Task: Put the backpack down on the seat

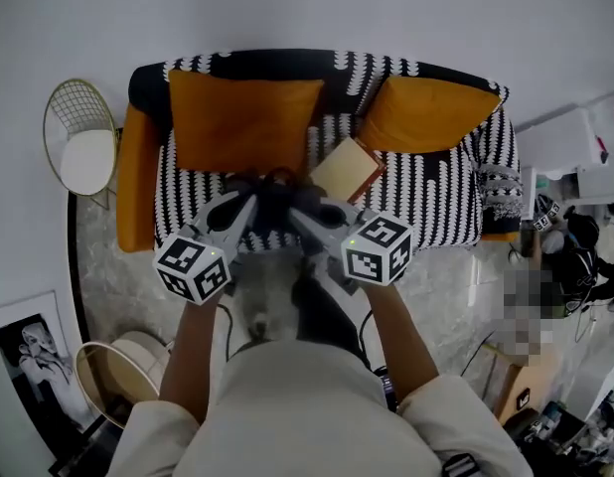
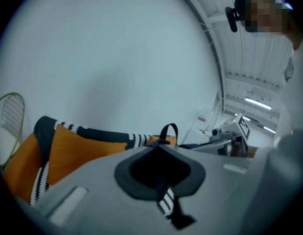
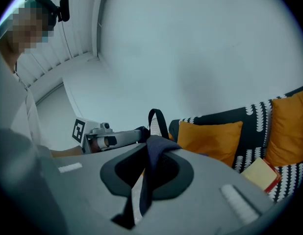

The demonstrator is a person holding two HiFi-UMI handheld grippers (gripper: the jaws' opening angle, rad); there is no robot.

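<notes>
I hold a dark backpack (image 1: 277, 199) between both grippers, just above the front edge of the black-and-white striped sofa seat (image 1: 436, 192). My left gripper (image 1: 249, 203) is shut on a strap with white stripes (image 2: 166, 199). Beyond its jaws the bag's black top loop (image 2: 168, 130) stands up. My right gripper (image 1: 303, 213) is shut on a dark navy strap (image 3: 152, 165) that drapes over its jaws. Most of the bag's body is hidden behind the grippers in every view.
Two orange cushions (image 1: 242, 122) (image 1: 426, 112) lean on the sofa back, and a tan book (image 1: 345, 170) lies on the seat just beyond the bag. A wire chair (image 1: 83, 147) stands to the left, a round basket (image 1: 118, 371) at lower left, and clutter (image 1: 575, 246) at right.
</notes>
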